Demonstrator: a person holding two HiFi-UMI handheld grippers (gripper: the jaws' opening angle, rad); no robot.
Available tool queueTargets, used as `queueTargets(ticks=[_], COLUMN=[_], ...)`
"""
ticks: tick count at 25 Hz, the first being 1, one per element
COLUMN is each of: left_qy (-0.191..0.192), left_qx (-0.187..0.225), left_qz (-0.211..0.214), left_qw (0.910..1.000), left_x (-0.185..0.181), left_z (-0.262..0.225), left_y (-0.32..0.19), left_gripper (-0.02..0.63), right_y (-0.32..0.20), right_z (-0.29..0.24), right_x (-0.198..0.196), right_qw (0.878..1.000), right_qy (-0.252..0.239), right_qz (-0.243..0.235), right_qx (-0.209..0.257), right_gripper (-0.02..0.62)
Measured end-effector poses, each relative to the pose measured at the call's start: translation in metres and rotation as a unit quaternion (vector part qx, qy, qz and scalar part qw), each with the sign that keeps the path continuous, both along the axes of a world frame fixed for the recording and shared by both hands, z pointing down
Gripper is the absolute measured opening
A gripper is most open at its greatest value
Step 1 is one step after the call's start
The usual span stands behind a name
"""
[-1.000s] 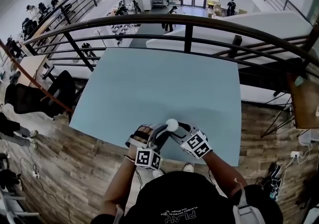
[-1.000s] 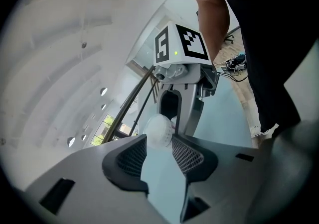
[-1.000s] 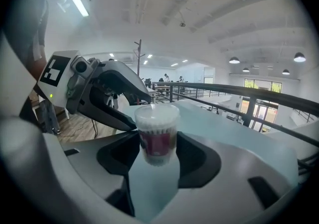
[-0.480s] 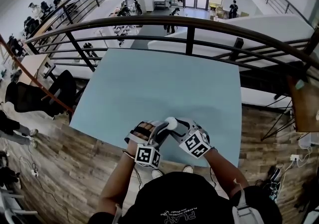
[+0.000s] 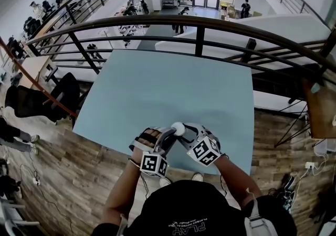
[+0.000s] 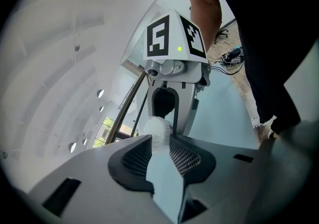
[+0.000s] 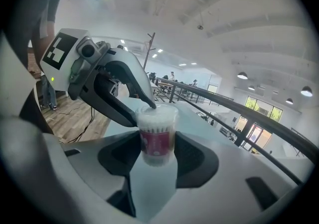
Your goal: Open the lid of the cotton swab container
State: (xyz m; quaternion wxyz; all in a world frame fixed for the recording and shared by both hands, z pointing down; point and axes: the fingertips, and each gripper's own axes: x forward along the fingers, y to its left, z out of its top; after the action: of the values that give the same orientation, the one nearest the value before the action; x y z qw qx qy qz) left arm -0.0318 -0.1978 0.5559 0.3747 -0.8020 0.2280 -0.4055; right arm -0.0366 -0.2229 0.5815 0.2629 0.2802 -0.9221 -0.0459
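Observation:
A clear cotton swab container [image 7: 158, 118] with a pink label and a white lid [image 5: 178, 129] sits between my two grippers, over the near edge of the pale blue table [image 5: 157, 88]. My right gripper [image 7: 157, 137] is shut on its body, one pad on each side, and its jaws have just been closing. My left gripper [image 6: 159, 141] comes from the left. Its dark fingertips [image 7: 149, 103] straddle the lid [image 6: 156, 132], and its jaws have just been closing onto the lid. The right gripper's marker cube [image 6: 174, 39] faces the left camera.
The table's near edge [image 5: 157, 164] is right below my hands, with wooden floor [image 5: 68, 177] beneath. A dark metal railing [image 5: 199, 25] runs past the table's far side. A wooden surface [image 5: 320, 109] is at the right.
Both grippers and the container have stayed at the table's near edge. The right gripper's marker cube has rolled a little and shifted slightly left.

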Motion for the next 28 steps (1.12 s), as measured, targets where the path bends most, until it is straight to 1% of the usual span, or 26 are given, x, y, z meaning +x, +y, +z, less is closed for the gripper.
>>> queueTargets(ticks=[16, 22, 28], left_qy=[-0.006, -0.007, -0.010], left_qx=[-0.020, -0.022, -0.025], left_qz=[-0.005, -0.005, -0.004], left_qw=[0.9998, 0.9997, 0.9996], left_x=[-0.010, -0.010, -0.011], left_z=[0.002, 0.002, -0.001], left_y=[0.008, 0.010, 0.012], left_gripper=[0.103, 0.101, 0.098], right_y=[0.008, 0.011, 0.013], right_z=[0.001, 0.001, -0.002], right_x=[-0.008, -0.008, -0.009], right_qw=[1.000, 1.000, 1.000], right_qy=[0.006, -0.002, 0.001], right_qz=[-0.006, -0.003, -0.002], right_qx=[0.016, 0.014, 0.024], right_gripper=[0.218, 0.218, 0.218])
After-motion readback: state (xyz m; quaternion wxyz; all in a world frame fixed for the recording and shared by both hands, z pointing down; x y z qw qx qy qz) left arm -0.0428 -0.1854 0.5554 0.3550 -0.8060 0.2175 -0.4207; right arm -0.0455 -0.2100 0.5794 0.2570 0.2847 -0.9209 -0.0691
